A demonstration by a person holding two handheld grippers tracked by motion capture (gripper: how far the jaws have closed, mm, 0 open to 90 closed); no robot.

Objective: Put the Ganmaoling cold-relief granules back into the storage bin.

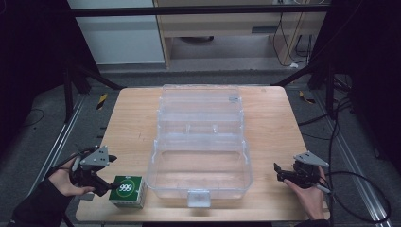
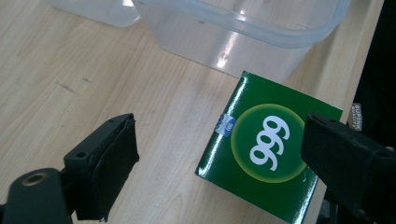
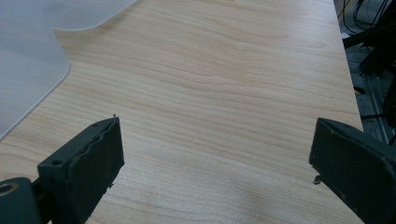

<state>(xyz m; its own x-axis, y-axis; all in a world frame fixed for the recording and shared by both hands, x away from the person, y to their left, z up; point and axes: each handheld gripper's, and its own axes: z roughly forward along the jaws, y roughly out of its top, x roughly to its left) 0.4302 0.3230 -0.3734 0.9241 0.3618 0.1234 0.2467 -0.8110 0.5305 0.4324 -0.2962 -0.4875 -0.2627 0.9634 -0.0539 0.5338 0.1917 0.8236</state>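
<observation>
Left gripper [image 1: 105, 185], held in a person's left hand [image 1: 64, 182] at the table's near-left corner, has its jaws spread wide with no pad pressing on anything. Just beside it, at its 3 o'clock in the high view, stands a green box [image 1: 127, 190] printed "999". The box is roughly cube-shaped, so no long axis can be told. It sits square to the table, printed face up. In the left gripper view the box [image 2: 271, 161] lies between the jaws, toward the right one, turned corner-on.

Right gripper [image 1: 287, 172] hovers at the near-right corner, jaws wide, bare wood between them.

Both work over a light wooden table [image 1: 135, 123]. A clear plastic bin [image 1: 201, 161], lid folded back toward 12 o'clock, fills the middle. The box stands near the table's front edge, just beside the bin's left wall. Bare wood lies open at 12 o'clock from the box. Dark floor and black frame bars surround the table.
</observation>
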